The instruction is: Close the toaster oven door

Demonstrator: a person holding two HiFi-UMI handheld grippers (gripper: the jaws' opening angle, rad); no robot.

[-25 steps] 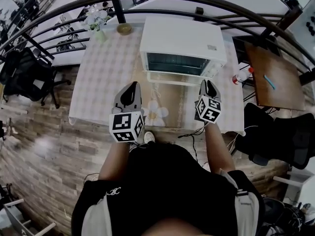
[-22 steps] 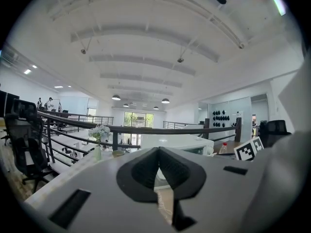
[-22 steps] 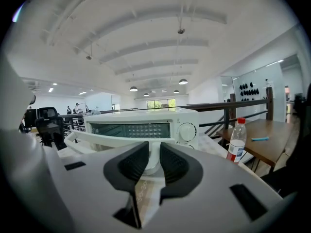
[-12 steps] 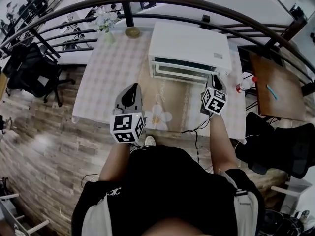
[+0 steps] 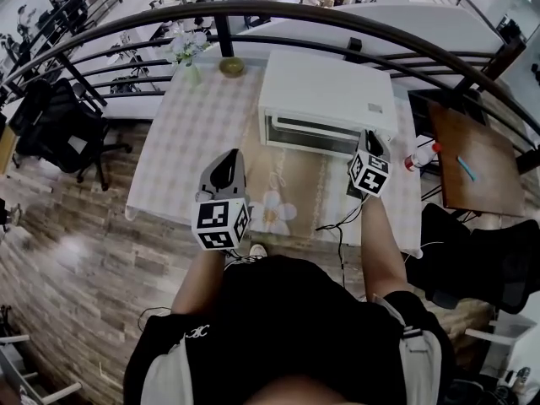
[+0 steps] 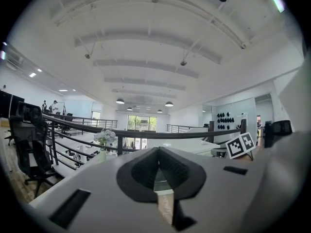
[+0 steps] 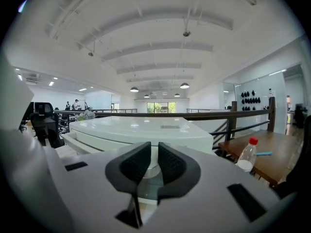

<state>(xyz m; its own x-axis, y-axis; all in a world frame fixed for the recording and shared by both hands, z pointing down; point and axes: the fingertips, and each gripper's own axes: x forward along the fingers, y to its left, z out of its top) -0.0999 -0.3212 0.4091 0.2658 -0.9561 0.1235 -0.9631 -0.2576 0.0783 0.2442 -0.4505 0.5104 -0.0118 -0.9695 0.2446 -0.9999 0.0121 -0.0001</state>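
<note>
Glossy toaster oven (image 5: 325, 91), cloth tablecloth (image 5: 186, 150), wood-plank floor (image 5: 76, 260).

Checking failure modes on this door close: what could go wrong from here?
1. Right gripper, jaws just closing, nothing clearly between them, sits at the toaster oven's right front corner: an off-centre push may slip or skid the oven on the tablecloth.
2. Door looks slightly ajar; it may not latch.
3. The cable below that gripper could snag.
</note>
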